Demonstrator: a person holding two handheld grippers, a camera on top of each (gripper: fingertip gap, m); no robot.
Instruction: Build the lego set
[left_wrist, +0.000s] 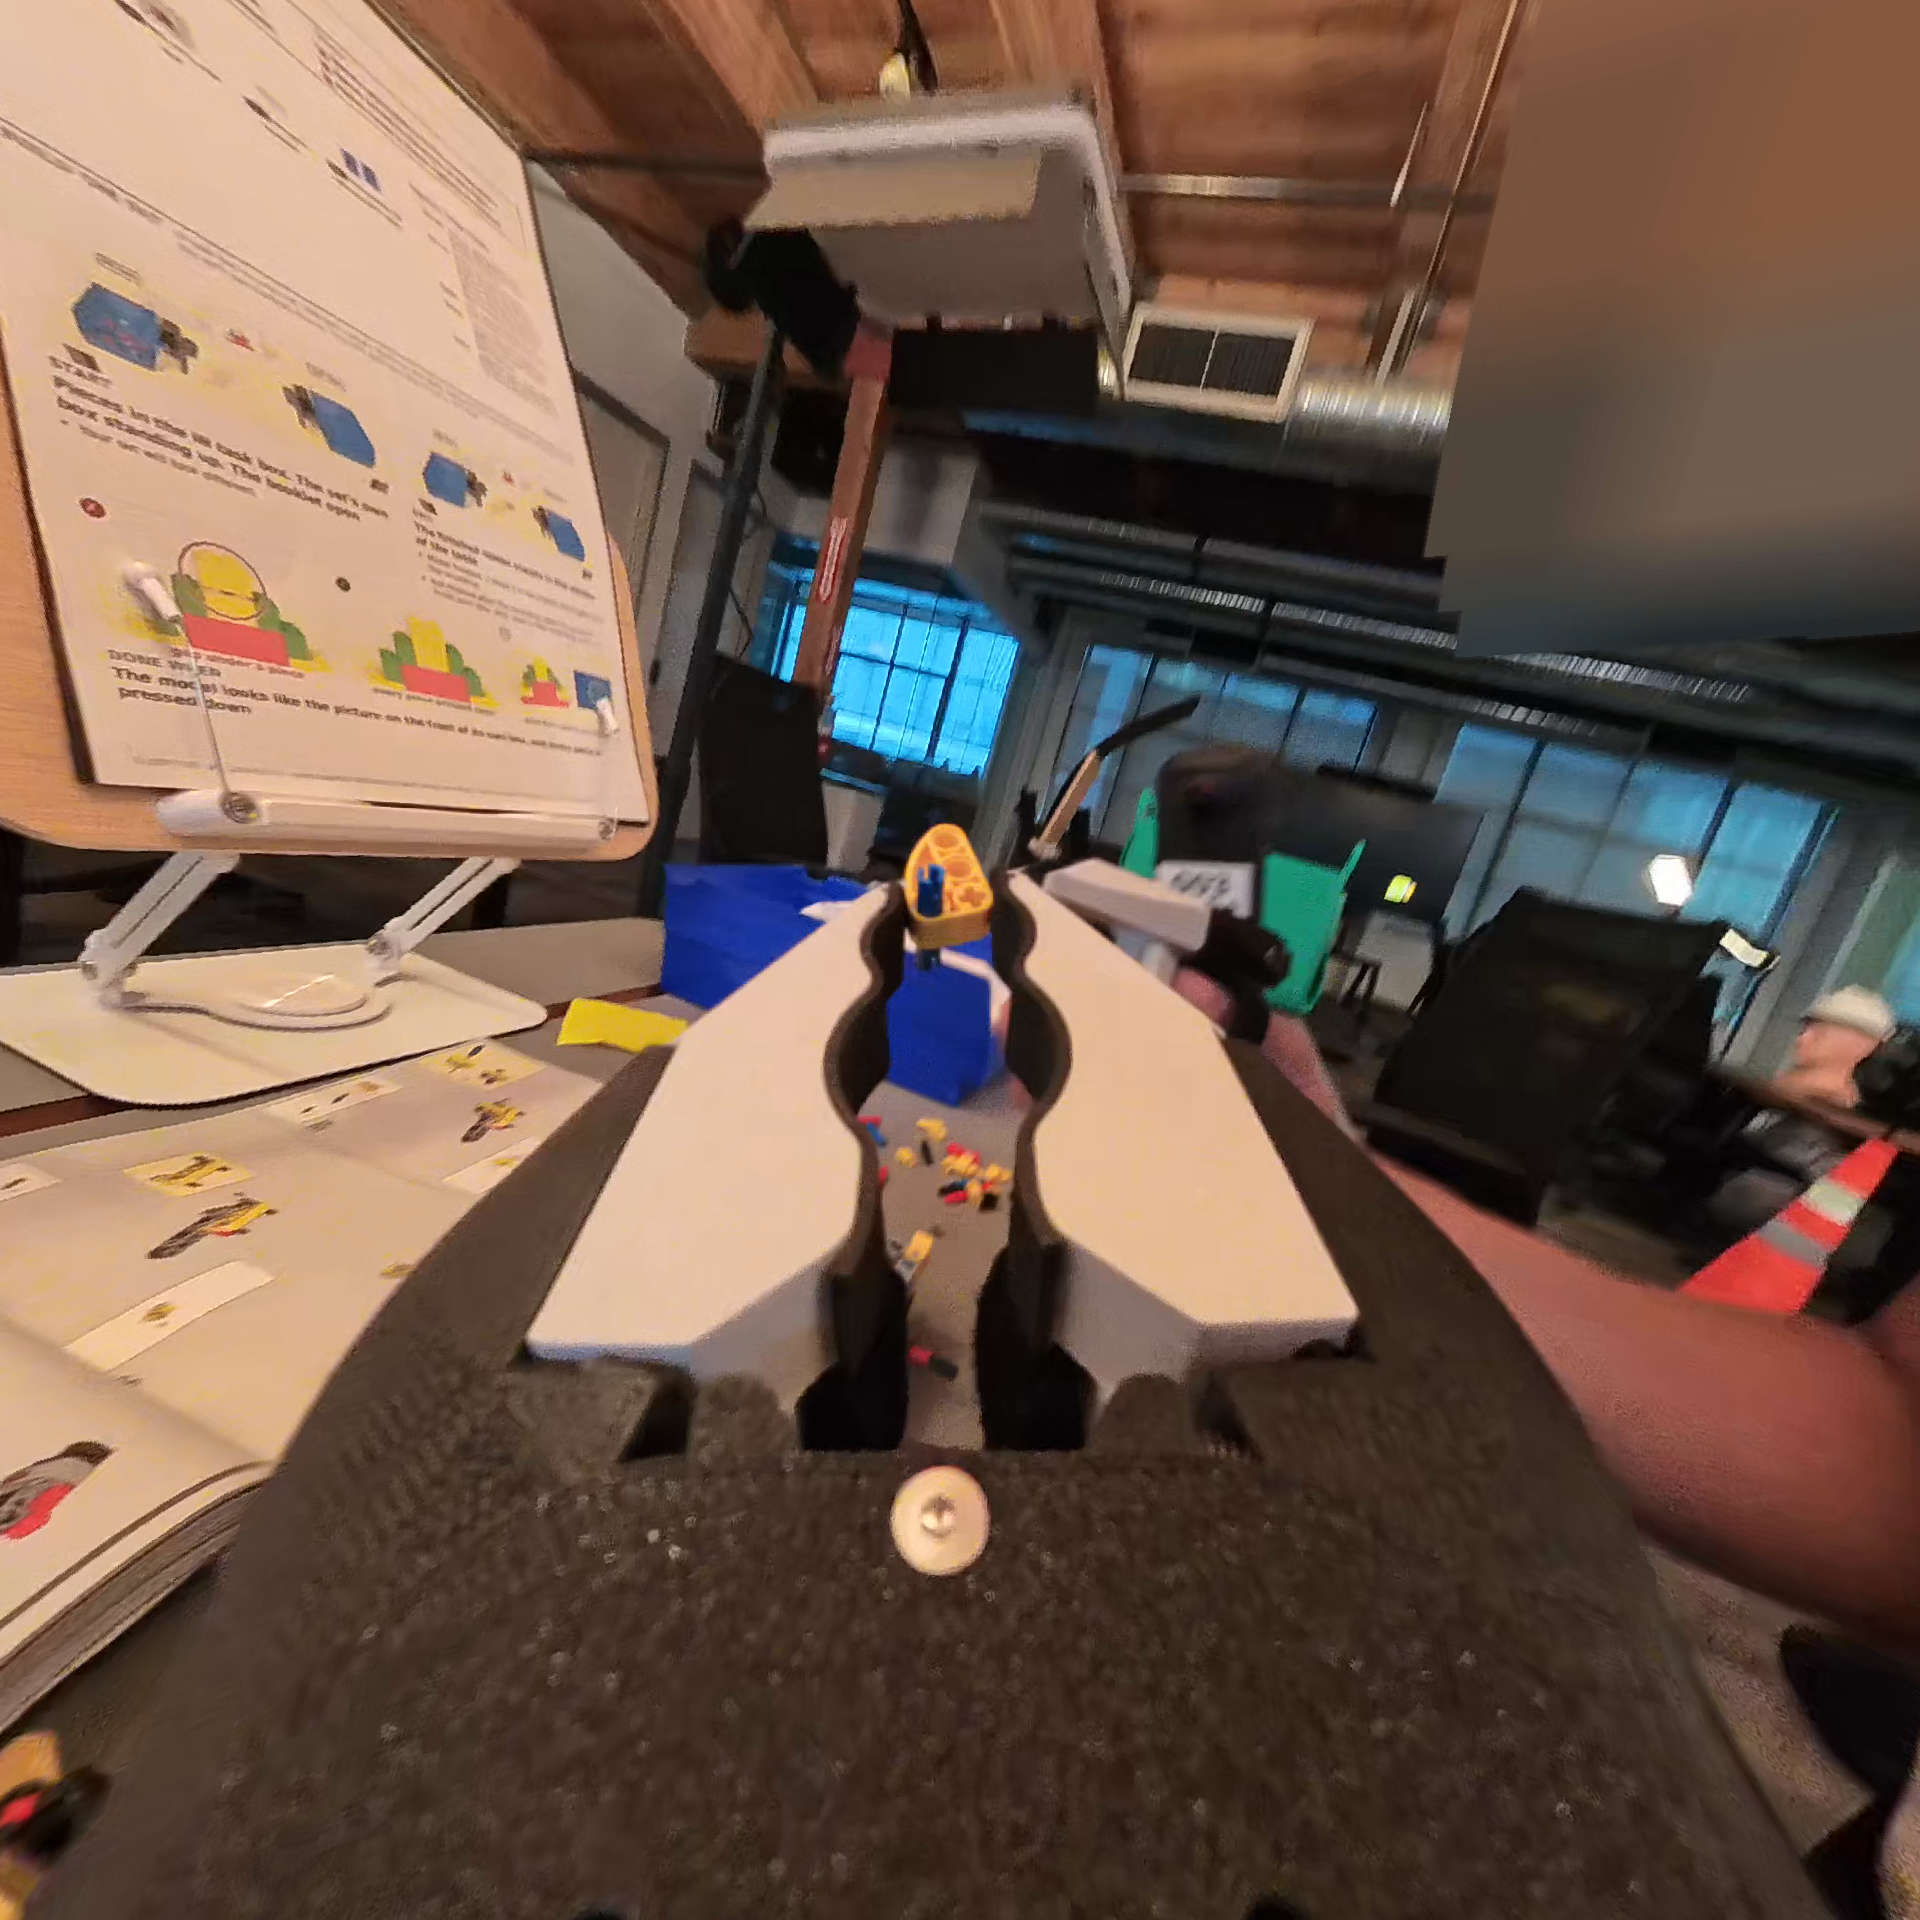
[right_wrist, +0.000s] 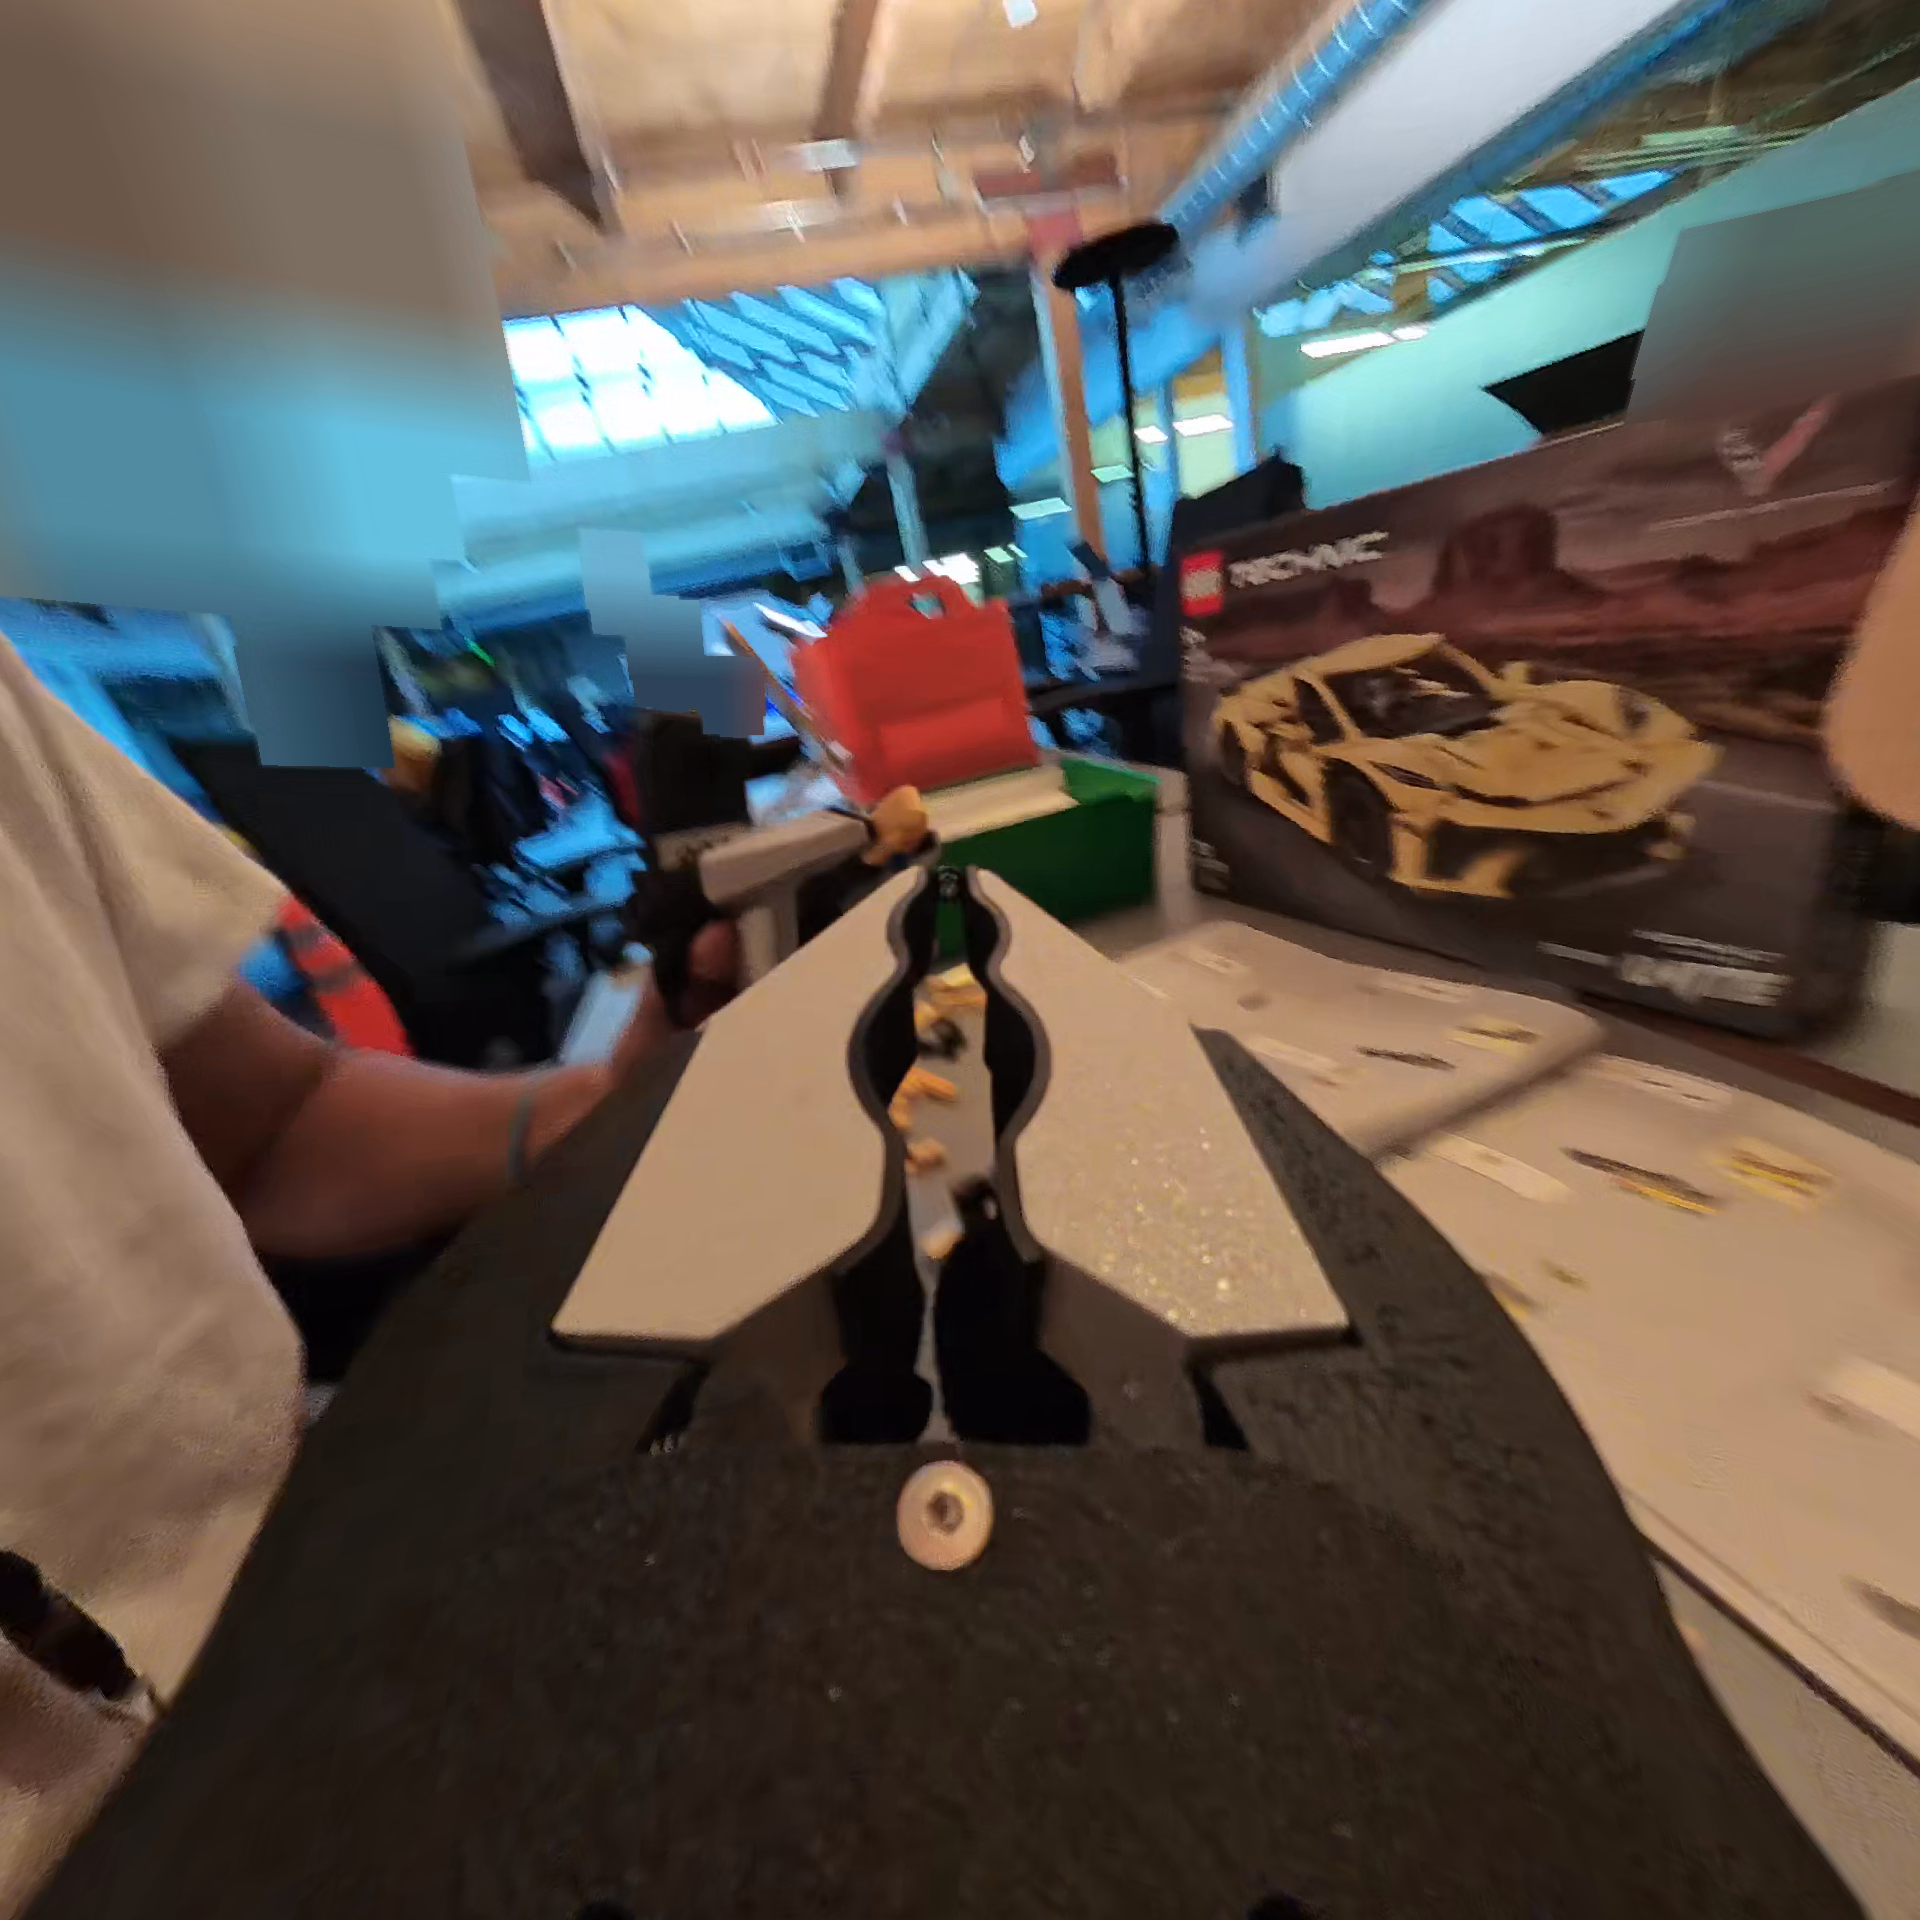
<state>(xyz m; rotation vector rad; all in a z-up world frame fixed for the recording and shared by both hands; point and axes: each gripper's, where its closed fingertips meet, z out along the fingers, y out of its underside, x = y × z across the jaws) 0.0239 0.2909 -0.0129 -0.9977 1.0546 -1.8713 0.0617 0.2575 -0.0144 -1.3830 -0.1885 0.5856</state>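
My left gripper (left_wrist: 948, 906) is shut on a small yellow rounded piece (left_wrist: 945, 883) with a blue pin in it, and holds it up above the table. The right gripper's grey finger (left_wrist: 1127, 902) comes in from the right, its tip close beside that piece. In the right wrist view my right gripper (right_wrist: 948, 885) is nearly closed on a small dark piece (right_wrist: 948, 881), blurred. The left gripper (right_wrist: 847, 831) with the yellow piece (right_wrist: 900, 821) sits just beyond its tips. Loose yellow, red, blue and black pieces (left_wrist: 940, 1158) lie on the table below.
An open instruction booklet (left_wrist: 208, 1195) lies at the left, below a sheet on a stand (left_wrist: 291, 416). A blue bin (left_wrist: 769, 935) stands behind. The set's box (right_wrist: 1507, 748) stands at the right, with a green bin (right_wrist: 1049, 842) beside it. A person's forearm (left_wrist: 1662, 1403) crosses at the right. The gap from one gripper's tips to the other's is roughly 6 cm.
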